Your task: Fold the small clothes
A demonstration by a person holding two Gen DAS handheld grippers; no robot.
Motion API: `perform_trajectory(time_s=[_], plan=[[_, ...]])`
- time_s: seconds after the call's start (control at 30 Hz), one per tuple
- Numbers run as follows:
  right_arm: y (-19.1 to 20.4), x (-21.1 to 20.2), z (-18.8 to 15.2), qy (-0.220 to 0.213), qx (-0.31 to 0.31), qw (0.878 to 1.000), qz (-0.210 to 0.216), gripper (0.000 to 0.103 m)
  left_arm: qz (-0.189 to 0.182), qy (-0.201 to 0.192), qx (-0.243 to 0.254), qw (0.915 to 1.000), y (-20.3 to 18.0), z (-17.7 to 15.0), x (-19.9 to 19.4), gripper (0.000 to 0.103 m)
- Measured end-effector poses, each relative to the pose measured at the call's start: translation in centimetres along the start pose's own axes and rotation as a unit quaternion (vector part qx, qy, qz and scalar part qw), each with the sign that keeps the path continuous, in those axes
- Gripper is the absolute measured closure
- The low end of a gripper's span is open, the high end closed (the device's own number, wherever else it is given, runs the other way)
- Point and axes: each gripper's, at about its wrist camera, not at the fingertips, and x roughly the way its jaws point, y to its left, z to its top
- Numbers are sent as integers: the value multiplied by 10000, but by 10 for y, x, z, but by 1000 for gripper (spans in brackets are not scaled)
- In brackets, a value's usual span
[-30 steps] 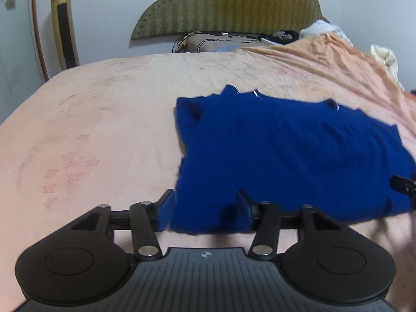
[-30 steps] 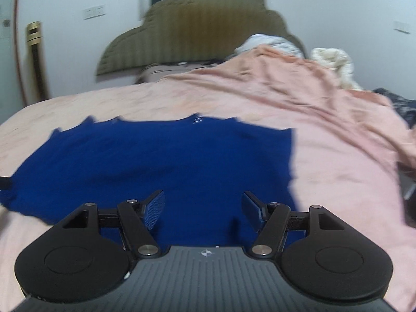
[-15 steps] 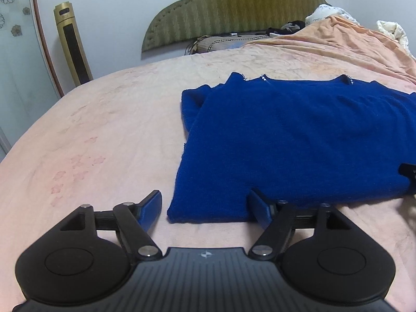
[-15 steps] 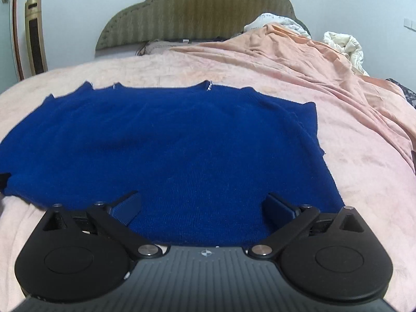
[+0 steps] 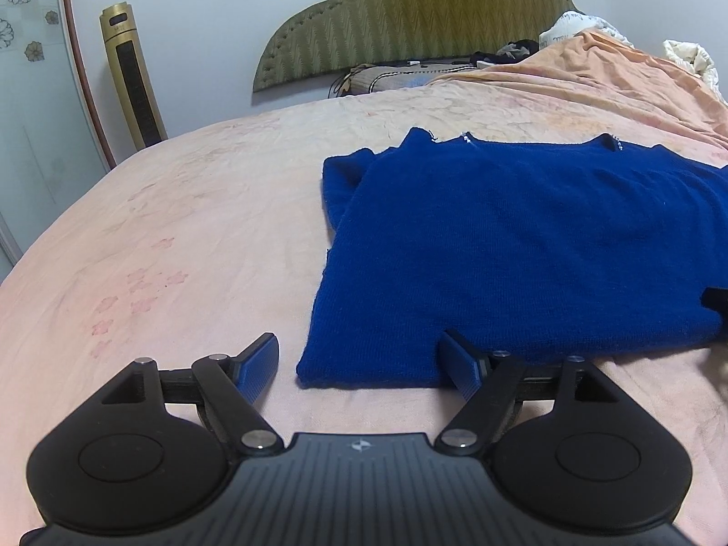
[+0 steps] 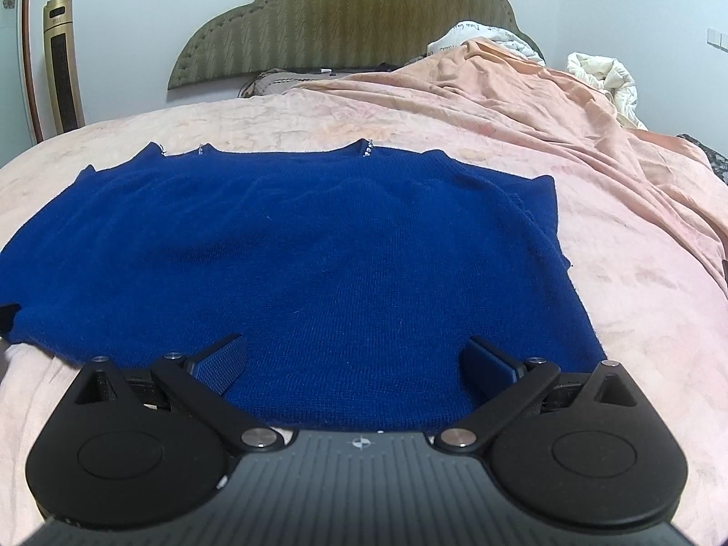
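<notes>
A dark blue knit sweater [image 5: 523,250] lies flat on the pink bedspread [image 5: 182,227], neckline toward the headboard, its sleeves folded in. My left gripper [image 5: 359,341] sits low at the sweater's near-left hem corner; its jaws are opening, the corner lies between the fingers, and the pads do not press it. My right gripper [image 6: 355,341] stands wide open over the near-right hem of the sweater [image 6: 295,250], with the cloth lying loose between its fingers. Each gripper's dark tip shows at the edge of the other's view.
An olive padded headboard [image 6: 346,13] stands at the far end. A rumpled orange blanket [image 6: 568,136] and a white duvet [image 6: 605,73] pile up at the right. A gold tower appliance [image 5: 134,77] stands by the wall on the left.
Both grippers have opened and let go of the hem. The sweater's near edge has dropped flat onto the bed, and both hands have sunk a little.
</notes>
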Motion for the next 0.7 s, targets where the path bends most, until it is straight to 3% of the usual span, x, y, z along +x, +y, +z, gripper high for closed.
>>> perform_trajectory(time_s=[0.7], plan=[[0,0,-2,-6,44,10000,29,0,243,-33,82,9997,-4,-1,-1,18]])
